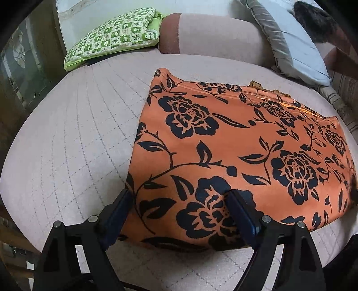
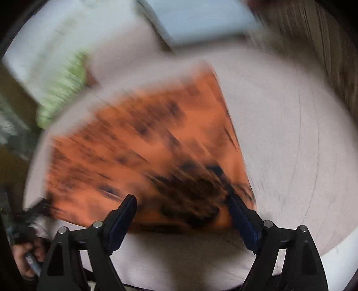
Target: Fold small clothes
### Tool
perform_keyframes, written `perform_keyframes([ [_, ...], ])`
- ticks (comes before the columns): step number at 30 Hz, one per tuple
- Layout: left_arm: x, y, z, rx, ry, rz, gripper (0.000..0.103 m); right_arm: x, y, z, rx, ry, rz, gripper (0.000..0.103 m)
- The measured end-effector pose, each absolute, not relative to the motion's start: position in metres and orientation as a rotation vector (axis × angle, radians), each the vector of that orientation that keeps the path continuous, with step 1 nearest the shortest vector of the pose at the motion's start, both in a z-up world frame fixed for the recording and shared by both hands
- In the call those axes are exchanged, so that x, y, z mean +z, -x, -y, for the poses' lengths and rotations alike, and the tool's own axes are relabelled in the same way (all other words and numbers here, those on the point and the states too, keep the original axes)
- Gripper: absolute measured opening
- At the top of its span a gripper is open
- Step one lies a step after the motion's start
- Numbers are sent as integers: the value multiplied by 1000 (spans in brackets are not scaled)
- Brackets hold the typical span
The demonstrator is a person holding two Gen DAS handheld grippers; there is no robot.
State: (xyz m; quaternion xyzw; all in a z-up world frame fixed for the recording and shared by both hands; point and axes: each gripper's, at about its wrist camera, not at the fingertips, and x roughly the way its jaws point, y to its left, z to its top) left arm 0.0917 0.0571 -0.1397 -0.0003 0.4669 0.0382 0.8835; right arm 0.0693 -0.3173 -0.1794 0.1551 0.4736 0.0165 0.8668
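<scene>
The orange floral garment (image 1: pixel 235 143) is smooth cloth with a faint sheen along its stitched hem at one o'clock. It lies on a matt, quilted pinkish seat cushion (image 1: pixel 78 138). The left gripper (image 1: pixel 179 201) looks matt black plastic with metal rivets.

Pale pink quilted bed cover (image 1: pixel 73 138) fills most of view – stitched in grid lines. At far edge, pink bolster (image 1: pixel 212 33) with brown end band. Left of it, green-and-white checked cushion (image 1: pixel 114 35) with lime trim. Right of it, grey-blue pillow (image 1: pixel 290 42) leaning, dark furry thing (image 1: pixel 313 20) behind it. Dark wooden cabinet with glass (image 1: pixel 24 67) at left side. Right wrist view blurred – soft indoor light.
</scene>
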Motion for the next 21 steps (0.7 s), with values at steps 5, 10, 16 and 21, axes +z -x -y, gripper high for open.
perform_keyframes([
  [5,-142,-88,-66,63,15,-965,87,-159,-67,298,18,-285,-995,86],
  [10,-142,-88,-70,56,32,-960,87,-154,-51,303,-10,-381,-949,86],
  [16,-142,-89,-69,64,37,-957,87,-163,-20,325,12,-609,-924,86],
  [21,-142,-88,-69,65,37,-957,88,-186,-19,338,11,-767,-980,86],
])
